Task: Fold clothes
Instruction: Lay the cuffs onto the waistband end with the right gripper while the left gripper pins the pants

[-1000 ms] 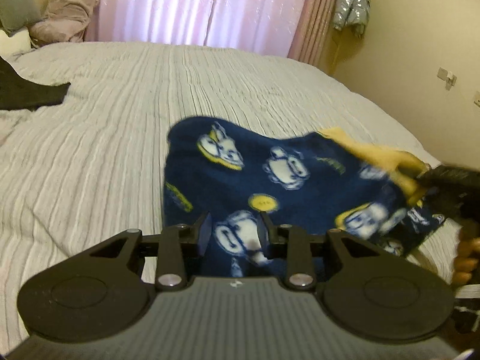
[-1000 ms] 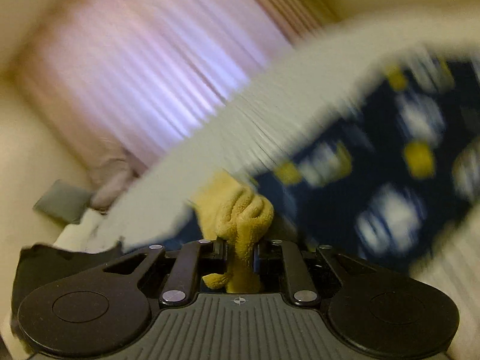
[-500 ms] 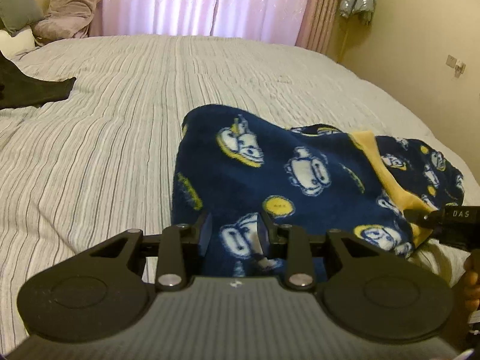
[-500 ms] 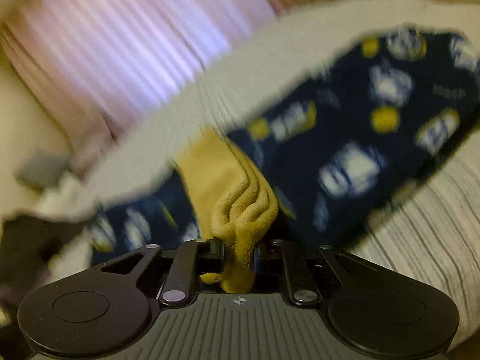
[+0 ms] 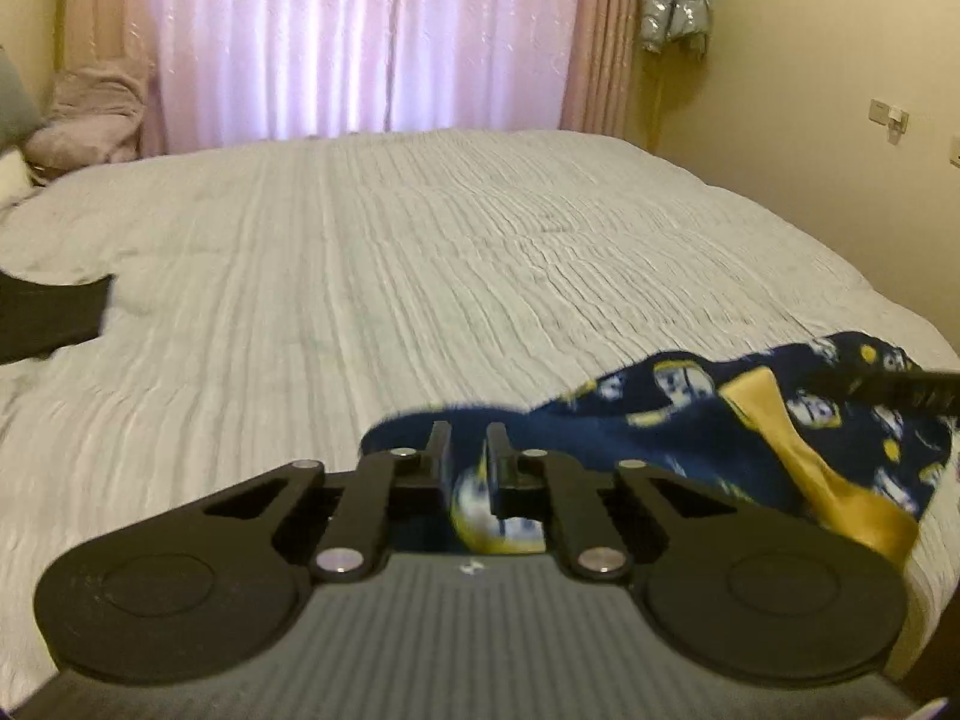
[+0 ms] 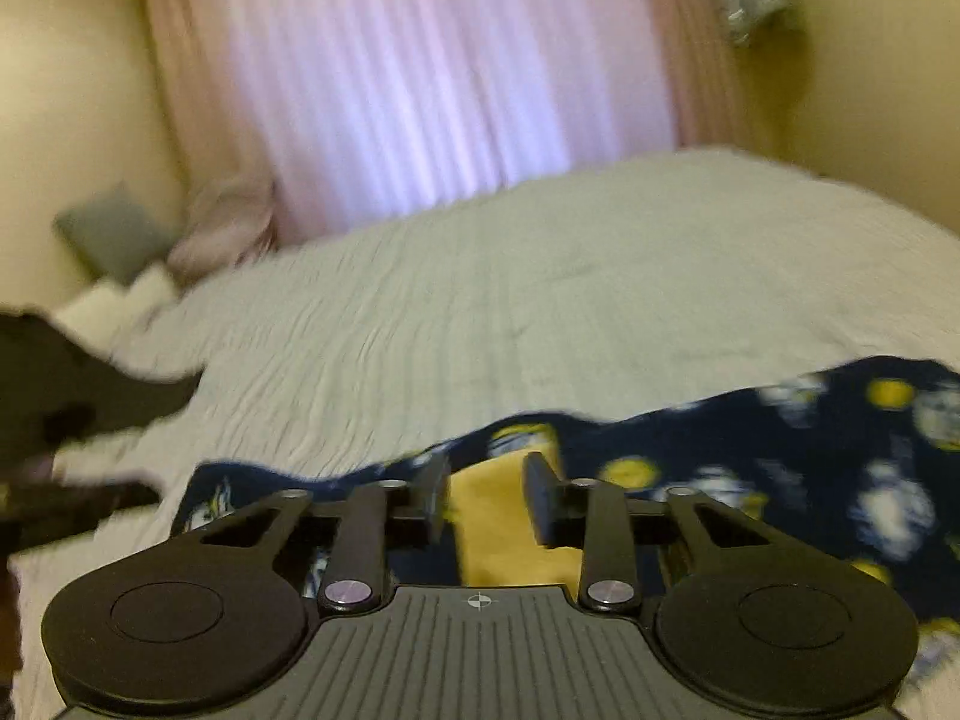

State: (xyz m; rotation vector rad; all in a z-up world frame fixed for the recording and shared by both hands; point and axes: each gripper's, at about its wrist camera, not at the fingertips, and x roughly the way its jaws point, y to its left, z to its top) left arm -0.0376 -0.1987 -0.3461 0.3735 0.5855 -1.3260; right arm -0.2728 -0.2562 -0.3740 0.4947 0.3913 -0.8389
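Observation:
A navy fleece garment (image 5: 690,426) printed with white and yellow monkey faces lies low on the striped bed cover (image 5: 420,240), near its front right edge. A yellow band (image 5: 780,438) crosses it. My left gripper (image 5: 469,450) is shut on a fold of the garment's left end, and printed fabric bunches between its fingers. In the right wrist view the garment (image 6: 780,456) spreads to the right. My right gripper (image 6: 487,495) stands open over the yellow band (image 6: 498,516), which lies flat between and under its fingers. The right gripper's dark body (image 5: 900,390) shows blurred at the left view's right edge.
A dark garment (image 5: 48,318) lies at the bed's left side. Pillows and a pink blanket (image 5: 96,114) are piled at the far left. Pink curtains (image 5: 360,36) hang behind the bed, and a silver jacket (image 5: 672,0) hangs on the right wall.
The garment has come down and nearer, from a raised heap to lying low at the bed's front edge. My right gripper has let go of the bunched yellow band. My left fingers have closed in.

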